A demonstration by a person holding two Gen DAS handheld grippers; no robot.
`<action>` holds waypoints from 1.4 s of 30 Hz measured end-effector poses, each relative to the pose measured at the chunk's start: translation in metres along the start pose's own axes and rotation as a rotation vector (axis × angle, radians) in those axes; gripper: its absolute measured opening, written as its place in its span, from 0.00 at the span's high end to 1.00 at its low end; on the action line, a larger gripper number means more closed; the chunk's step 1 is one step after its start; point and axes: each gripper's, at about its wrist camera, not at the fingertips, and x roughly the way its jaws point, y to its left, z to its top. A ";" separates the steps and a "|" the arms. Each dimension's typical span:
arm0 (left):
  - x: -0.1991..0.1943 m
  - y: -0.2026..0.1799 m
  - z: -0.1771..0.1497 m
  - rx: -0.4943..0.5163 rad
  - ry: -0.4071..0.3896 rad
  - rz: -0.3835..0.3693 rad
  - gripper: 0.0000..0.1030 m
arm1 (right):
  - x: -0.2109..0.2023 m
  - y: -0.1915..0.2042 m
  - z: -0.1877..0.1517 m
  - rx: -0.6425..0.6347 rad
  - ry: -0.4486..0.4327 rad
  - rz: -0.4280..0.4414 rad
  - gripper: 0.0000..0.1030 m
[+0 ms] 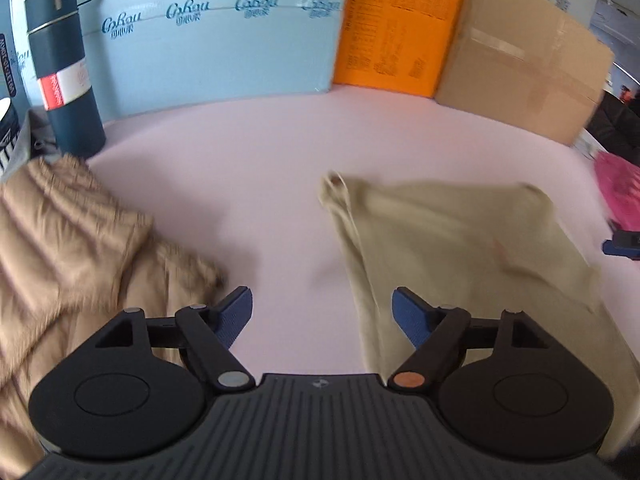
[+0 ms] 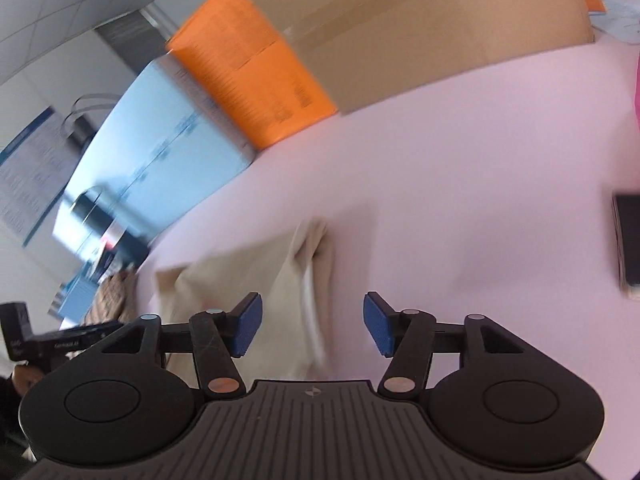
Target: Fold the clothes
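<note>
Pink tabletop (image 1: 248, 152) is stretching out ahead of me, backed by a pale blue board (image 1: 208, 48), an orange sheet (image 1: 400, 28) and a cardboard box (image 1: 520, 68). I am taking that box as my landmark.

I am holding my left gripper (image 1: 322, 316) with its jaws spread wide and nothing between them; my right gripper (image 2: 312, 326) is likewise spread and empty, hovering over cloth.

On my side of the box a khaki garment (image 1: 460, 248) is lying fairly flat on the pink surface. Its long axis is running from a narrow, bunched end nearest the box back toward me, and it is widening as it comes. Motion blur is hiding the seams, so I cannot say what kind of garment it is, or whether it is folded already.

Well off to the left of the box, beside a dark flask (image 1: 64, 68), a tan quilted garment (image 1: 72, 248) is lying in a rumpled heap.

I am judging the khaki cloth light, limp and thin: it should drape and slide easily. Pinching an edge or corner seems best, one per gripper, since a grip in the middle would only bunch it.
</note>
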 end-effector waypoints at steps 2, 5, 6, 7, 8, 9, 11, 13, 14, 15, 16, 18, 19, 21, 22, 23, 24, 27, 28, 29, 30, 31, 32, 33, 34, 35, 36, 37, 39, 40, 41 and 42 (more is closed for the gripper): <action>-0.009 -0.004 -0.016 -0.013 0.021 -0.006 0.26 | -0.013 0.004 -0.020 0.000 0.055 0.028 0.44; -0.023 -0.011 -0.040 -0.033 0.053 -0.015 0.25 | -0.028 0.000 -0.048 0.023 0.140 0.043 0.44; -0.028 -0.013 -0.048 -0.040 0.064 -0.018 0.25 | -0.033 0.000 -0.055 0.023 0.161 0.045 0.44; -0.033 -0.015 -0.056 -0.046 0.074 -0.021 0.25 | -0.038 0.000 -0.062 0.022 0.182 0.048 0.44; -0.037 -0.018 -0.064 -0.053 0.085 -0.024 0.24 | -0.041 0.001 -0.068 0.014 0.198 0.052 0.43; -0.042 -0.020 -0.072 -0.060 0.096 -0.027 0.24 | -0.045 0.004 -0.073 0.008 0.207 0.055 0.38; -0.051 -0.024 -0.088 -0.073 0.117 -0.033 0.22 | -0.052 0.008 -0.082 -0.002 0.224 0.061 0.34; -0.054 -0.029 -0.095 -0.074 0.124 -0.021 0.21 | -0.053 0.011 -0.088 0.008 0.221 0.058 0.31; -0.053 -0.031 -0.095 -0.073 0.124 -0.010 0.20 | -0.053 0.013 -0.091 0.012 0.219 0.057 0.30; -0.052 -0.033 -0.095 -0.075 0.125 0.000 0.20 | -0.053 0.015 -0.093 0.006 0.216 0.054 0.28; -0.050 -0.035 -0.094 -0.074 0.128 0.009 0.19 | -0.052 0.017 -0.094 0.001 0.213 0.051 0.25; -0.047 -0.040 -0.093 -0.058 0.132 0.023 0.19 | -0.050 0.020 -0.098 -0.009 0.208 0.046 0.23; -0.046 -0.043 -0.093 -0.049 0.134 0.025 0.19 | -0.049 0.022 -0.099 -0.009 0.210 0.048 0.22; -0.044 -0.048 -0.093 -0.026 0.140 0.012 0.19 | -0.046 0.024 -0.100 -0.010 0.217 0.058 0.20; -0.043 -0.050 -0.094 -0.013 0.145 0.001 0.18 | -0.045 0.025 -0.101 -0.010 0.223 0.065 0.17; -0.043 -0.053 -0.094 -0.001 0.150 -0.014 0.14 | -0.044 0.026 -0.101 -0.009 0.227 0.071 0.16; -0.042 -0.055 -0.095 0.009 0.154 -0.030 0.13 | -0.043 0.026 -0.102 -0.003 0.227 0.077 0.12; -0.041 -0.059 -0.096 0.020 0.161 -0.053 0.10 | -0.040 0.027 -0.103 0.024 0.216 0.096 0.00; -0.040 -0.059 -0.096 0.019 0.164 -0.056 0.08 | -0.039 0.027 -0.105 0.038 0.208 0.103 0.00; -0.039 -0.060 -0.096 0.017 0.166 -0.059 0.06 | -0.039 0.026 -0.105 0.048 0.200 0.103 0.00; -0.039 -0.060 -0.096 0.014 0.167 -0.064 0.05 | -0.039 0.025 -0.106 0.058 0.190 0.104 0.00; -0.038 -0.061 -0.097 0.012 0.169 -0.067 0.02 | -0.039 0.024 -0.107 0.076 0.173 0.106 0.00; -0.037 -0.062 -0.097 0.013 0.171 -0.065 0.00 | -0.040 0.022 -0.108 0.095 0.156 0.109 0.00; -0.036 -0.064 -0.097 0.016 0.174 -0.061 0.00 | -0.041 0.021 -0.110 0.115 0.137 0.111 0.00; -0.035 -0.066 -0.097 0.024 0.178 -0.053 0.00 | -0.042 0.019 -0.112 0.143 0.110 0.113 0.00; -0.034 -0.068 -0.096 0.031 0.182 -0.046 0.00 | -0.044 0.018 -0.115 0.162 0.084 0.115 0.00; -0.033 -0.070 -0.096 0.036 0.186 -0.041 0.00 | -0.045 0.018 -0.117 0.165 0.071 0.116 0.00; -0.033 -0.071 -0.096 0.037 0.189 -0.038 0.00 | -0.046 0.019 -0.118 0.163 0.067 0.118 0.00; -0.032 -0.071 -0.095 0.037 0.195 -0.037 0.00 | -0.047 0.020 -0.119 0.161 0.069 0.120 0.00; -0.033 -0.070 -0.094 0.037 0.198 -0.038 0.01 | -0.047 0.020 -0.119 0.160 0.075 0.120 0.00; -0.033 -0.070 -0.094 0.038 0.202 -0.037 0.01 | -0.047 0.022 -0.118 0.151 0.087 0.119 0.00; -0.034 -0.070 -0.093 0.040 0.204 -0.033 0.03 | -0.047 0.024 -0.118 0.136 0.100 0.114 0.00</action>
